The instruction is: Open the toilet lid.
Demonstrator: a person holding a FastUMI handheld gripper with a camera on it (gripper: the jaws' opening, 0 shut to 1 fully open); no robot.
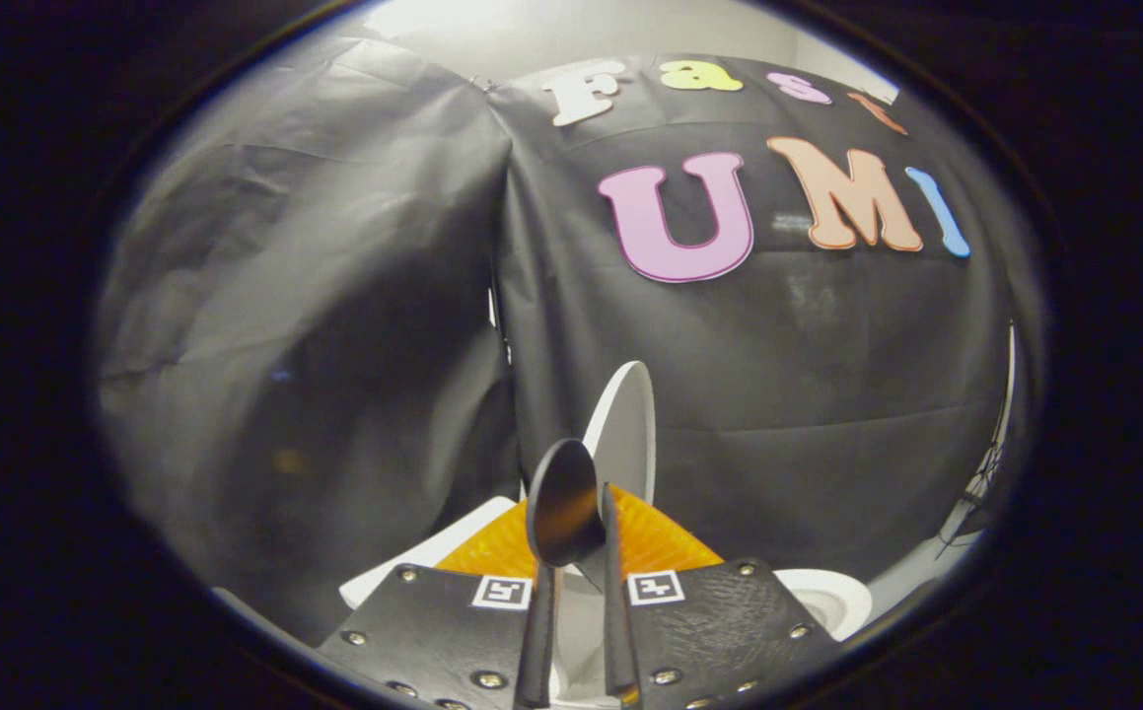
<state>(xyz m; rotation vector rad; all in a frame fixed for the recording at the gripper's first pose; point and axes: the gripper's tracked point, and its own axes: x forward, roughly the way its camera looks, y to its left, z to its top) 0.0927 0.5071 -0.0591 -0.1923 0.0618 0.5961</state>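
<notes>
gripper (579,552): 2 fingers at the bottom of the view, set close together with a narrow gap; they look clamped on the toilet lid, the lid edge sitting between them
fingers (537,631): left one runs up to a rounded dark pad that lies flat against the near face of the lid; right one (615,592) is a thin upright blade on the lid's other side
toilet lid (626,429): white, oval, raised to near upright, seen almost edge-on; top of it rises above the fingertips, lower part hidden behind the fingers
toilet bowl (832,597): white rim, low and to the right of the fingers, partly hidden by the gripper body
toilet tank (428,557): white slab, low and left of the fingers; exact part hard to tell
gripper body (433,621): dark plates with screws, 2 square black-and-white markers just beside the finger bases
booth wall (334,325): black cloth, creased, 2 panels meeting in a seam beyond the lid
contact: lid touching both fingers as far as the view shows; grip point low on the lid's edge
</notes>
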